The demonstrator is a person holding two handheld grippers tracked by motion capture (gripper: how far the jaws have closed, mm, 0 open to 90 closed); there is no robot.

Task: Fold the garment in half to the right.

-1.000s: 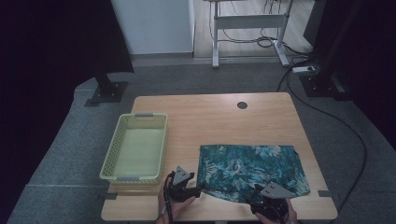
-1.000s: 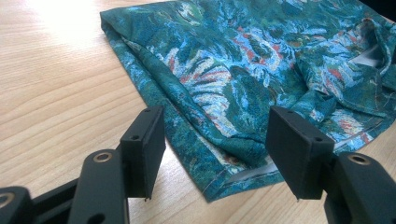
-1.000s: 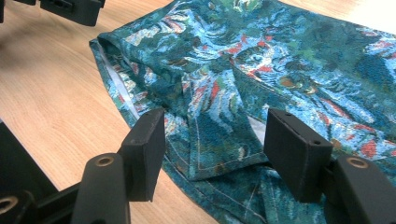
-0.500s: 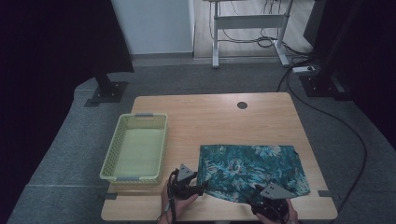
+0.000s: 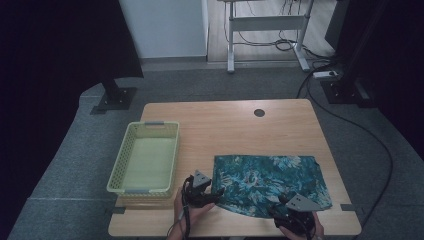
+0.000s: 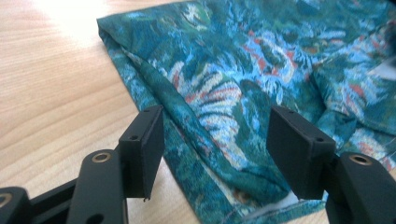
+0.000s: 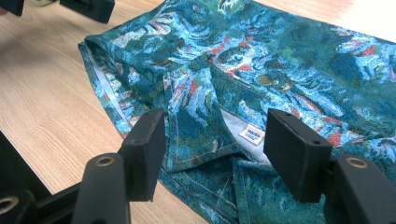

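A folded teal cloth with a leafy blue and red print (image 5: 270,181) lies flat on the right front part of the wooden table (image 5: 225,130). My left gripper (image 5: 216,194) is at the cloth's front left corner, open, its jaws straddling the cloth's edge (image 6: 210,140). At the front right edge my right gripper (image 5: 280,207) is open too, jaws either side of a fold that bears a small white label (image 7: 254,134). The left gripper's jaws (image 7: 84,7) show at the top left of the right gripper view.
A pale green plastic basket (image 5: 145,157) stands empty on the table's left side, close to the left gripper. A round cable hole (image 5: 259,112) sits near the table's far edge. A desk frame and cables (image 5: 270,30) lie on the floor beyond.
My left gripper has slid right, onto the cloth's front left corner. The right gripper has barely moved.
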